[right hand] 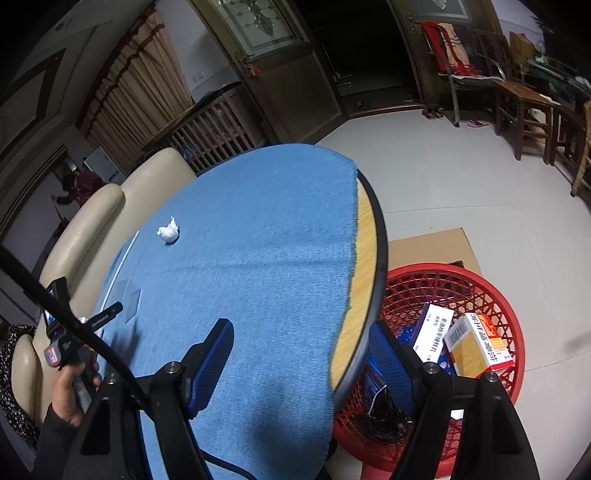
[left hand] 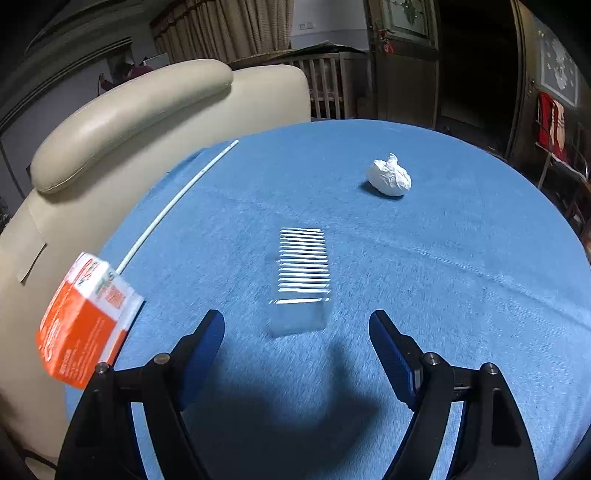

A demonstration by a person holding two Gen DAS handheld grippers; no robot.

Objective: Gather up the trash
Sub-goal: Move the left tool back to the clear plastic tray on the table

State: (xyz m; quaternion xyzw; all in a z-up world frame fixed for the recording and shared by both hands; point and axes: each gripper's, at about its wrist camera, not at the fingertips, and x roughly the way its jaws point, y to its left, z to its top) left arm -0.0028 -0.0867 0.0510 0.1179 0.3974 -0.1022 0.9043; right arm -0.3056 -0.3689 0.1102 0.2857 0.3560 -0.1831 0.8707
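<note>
A blue cloth (left hand: pixel 406 295) covers most of the round desk (right hand: pixel 364 236), leaving a wooden strip bare at one edge. A cream leather armchair (left hand: pixel 122 122) stands against the desk. Behind are curtains (left hand: pixel 225 26), a wooden door (right hand: pixel 291 85) and wooden chairs (right hand: pixel 524 99).

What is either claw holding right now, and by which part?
Nothing. The left claw stands open above the blue tablecloth, just short of the clear ribbed plastic box. The right claw is open and empty over the table edge.

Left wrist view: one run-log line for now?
left gripper: open, empty | ahead: clear plastic packet | crumpled tissue: on blue cloth | orange box: table edge
</note>
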